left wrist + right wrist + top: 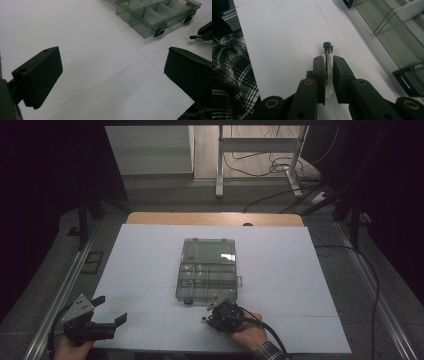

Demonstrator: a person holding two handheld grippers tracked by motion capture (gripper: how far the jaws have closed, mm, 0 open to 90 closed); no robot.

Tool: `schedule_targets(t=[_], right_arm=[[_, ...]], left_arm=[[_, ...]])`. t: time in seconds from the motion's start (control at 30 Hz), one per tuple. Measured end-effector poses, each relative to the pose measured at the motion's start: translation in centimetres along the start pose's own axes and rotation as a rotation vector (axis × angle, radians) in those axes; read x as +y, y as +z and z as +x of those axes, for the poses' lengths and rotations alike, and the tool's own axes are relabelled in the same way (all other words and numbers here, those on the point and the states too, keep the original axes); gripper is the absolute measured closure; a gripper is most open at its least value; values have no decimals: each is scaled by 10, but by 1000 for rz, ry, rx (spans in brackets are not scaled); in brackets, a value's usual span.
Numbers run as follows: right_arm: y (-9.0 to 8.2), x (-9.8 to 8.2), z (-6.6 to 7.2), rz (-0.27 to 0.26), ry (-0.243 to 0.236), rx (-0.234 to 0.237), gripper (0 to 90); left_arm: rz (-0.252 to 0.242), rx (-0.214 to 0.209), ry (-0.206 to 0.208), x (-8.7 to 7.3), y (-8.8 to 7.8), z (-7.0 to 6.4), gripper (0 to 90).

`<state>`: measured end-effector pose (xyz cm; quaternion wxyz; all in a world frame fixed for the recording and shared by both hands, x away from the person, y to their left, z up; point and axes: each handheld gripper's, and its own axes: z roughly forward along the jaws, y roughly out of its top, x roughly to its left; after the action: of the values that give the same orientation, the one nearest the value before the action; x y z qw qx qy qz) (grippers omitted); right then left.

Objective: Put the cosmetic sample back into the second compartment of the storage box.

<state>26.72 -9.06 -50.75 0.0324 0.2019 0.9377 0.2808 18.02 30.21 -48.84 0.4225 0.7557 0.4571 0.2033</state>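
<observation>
On the white table (150, 265), the right gripper (328, 61) clamps a small vial (328, 53); left gripper (111, 310) wide.

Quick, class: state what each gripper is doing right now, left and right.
Left gripper: open, nothing between its jaws, above the white table.
Right gripper: shut on a small clear vial with a black cap.

The high view looks forward and down from above the person's side onto the white table (150, 270), taking in the whole top. The 2 gripper views ride low and close above that surface. All 3 views share the compartment box (207, 275) (155, 15) (397, 37) near the table's middle.
</observation>
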Motion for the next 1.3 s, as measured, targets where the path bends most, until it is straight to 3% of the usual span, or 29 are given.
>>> schedule_targets(t=[0.53,1.3], right_arm=[[-15,8,-9,-81,36,-30,810],[-17,27,-27,-157,58,-73,810]], left_arm=[[2,1,-1,0,1,0,24],[6,5,-3,0,1,0,26]])
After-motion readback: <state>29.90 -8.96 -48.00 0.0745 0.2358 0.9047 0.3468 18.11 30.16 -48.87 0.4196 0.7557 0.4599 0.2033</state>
